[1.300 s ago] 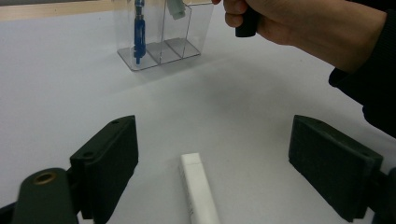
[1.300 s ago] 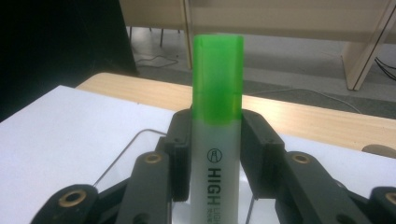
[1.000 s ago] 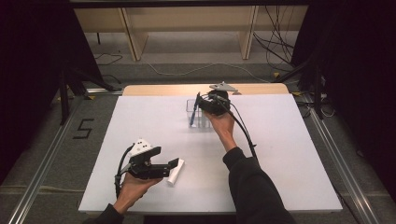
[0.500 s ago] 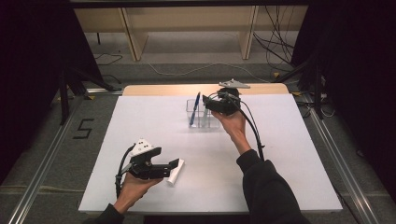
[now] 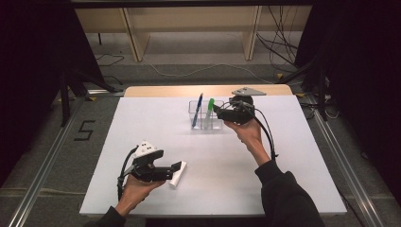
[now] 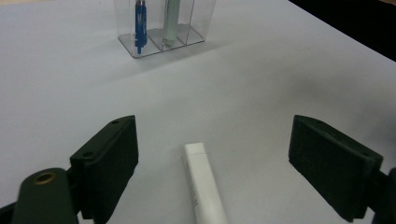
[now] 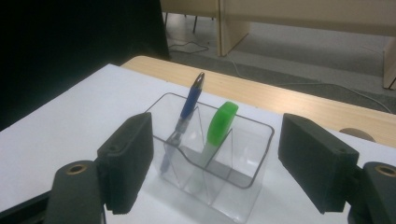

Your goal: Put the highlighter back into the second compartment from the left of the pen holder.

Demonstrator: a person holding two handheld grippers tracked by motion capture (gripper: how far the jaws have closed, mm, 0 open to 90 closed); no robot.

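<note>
A clear three-part holder (image 5: 213, 124) stands at the back of the white table top (image 5: 142, 123). A blue pen (image 5: 197, 109) leans in its left part and a green-capped marker (image 5: 208, 111) stands in the middle part. My right gripper (image 5: 217, 109) hovers just right of the holder and points at it. Its jaws have just been opening, and nothing is between them. In the right gripper view the holder (image 7: 243, 161), pen (image 7: 188, 109) and marker (image 7: 220, 125) lie ahead. My left gripper (image 5: 178, 166) rests open near the front, its jaws either side of a white marker (image 6: 204, 186) without touching it.
A wooden strip (image 5: 156, 91) runs along the table's far edge, with shelf legs and loose cables on the floor behind. Metal rails (image 5: 42, 184) flank the table on both sides. A "5" mark (image 5: 83, 130) lies on the floor at left.
My right gripper has drawn back to the right and slightly up from the holder, and the green-capped marker now shows standing in it. The left gripper has stayed put.
</note>
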